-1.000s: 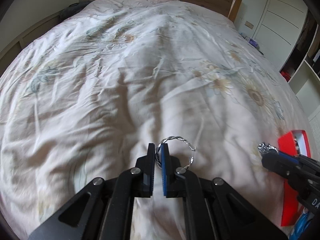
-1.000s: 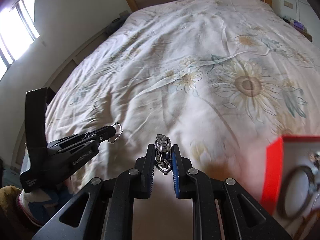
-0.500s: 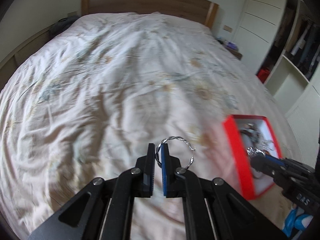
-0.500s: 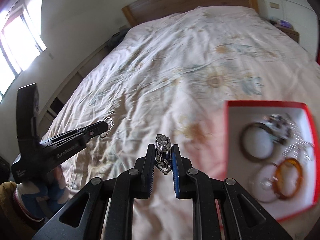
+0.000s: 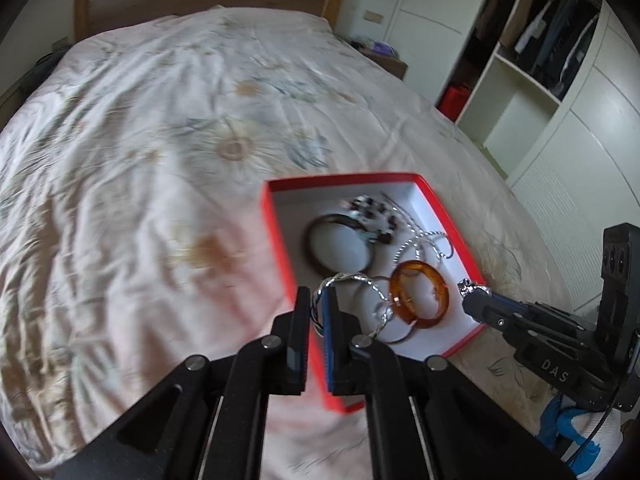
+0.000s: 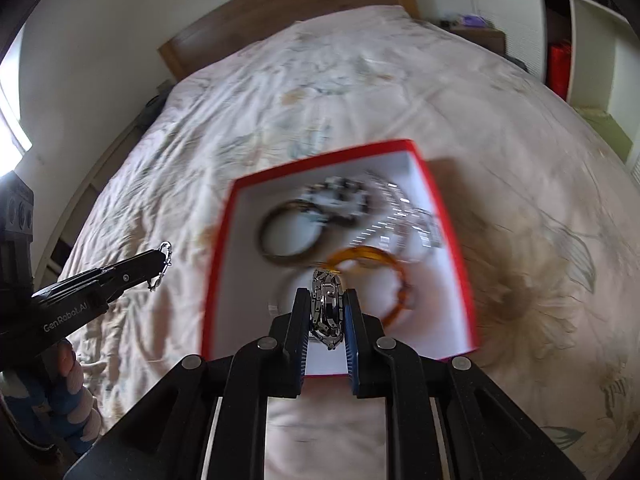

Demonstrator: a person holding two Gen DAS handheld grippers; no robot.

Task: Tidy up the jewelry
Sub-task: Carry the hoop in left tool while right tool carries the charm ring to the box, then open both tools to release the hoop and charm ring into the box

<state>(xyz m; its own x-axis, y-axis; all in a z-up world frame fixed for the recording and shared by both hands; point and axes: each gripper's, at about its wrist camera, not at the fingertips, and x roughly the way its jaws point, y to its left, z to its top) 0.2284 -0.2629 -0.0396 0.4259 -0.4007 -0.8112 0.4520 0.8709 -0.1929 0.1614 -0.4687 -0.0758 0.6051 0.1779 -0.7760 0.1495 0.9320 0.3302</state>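
An open red box [image 5: 280, 236] with a white inside lies on the bed; in the right wrist view the box [image 6: 448, 224] fills the middle. It holds a dark bangle [image 5: 316, 256], an amber bangle [image 5: 418, 300], a beaded piece [image 5: 372, 216] and a silver chain [image 5: 412, 242]. My left gripper [image 5: 318, 312] is shut on a twisted silver bangle [image 5: 352, 280] that hangs over the box's near left corner. My right gripper [image 6: 327, 312] is shut on a silver link bracelet [image 6: 326, 304] above the box's near edge. Each gripper shows in the other's view: right gripper [image 5: 474, 300], left gripper [image 6: 160, 258].
The box rests on a wrinkled flowered bedspread [image 5: 140, 160] with a wooden headboard [image 5: 200, 4] behind. White wardrobes and open shelves [image 5: 520, 88] stand to the right. A person's gloved hand [image 6: 68, 396] holds the left gripper.
Both grippers have swept to the right across the bed, each still holding its piece. The red box has come from the right edge of view to lie under both sets of fingertips.
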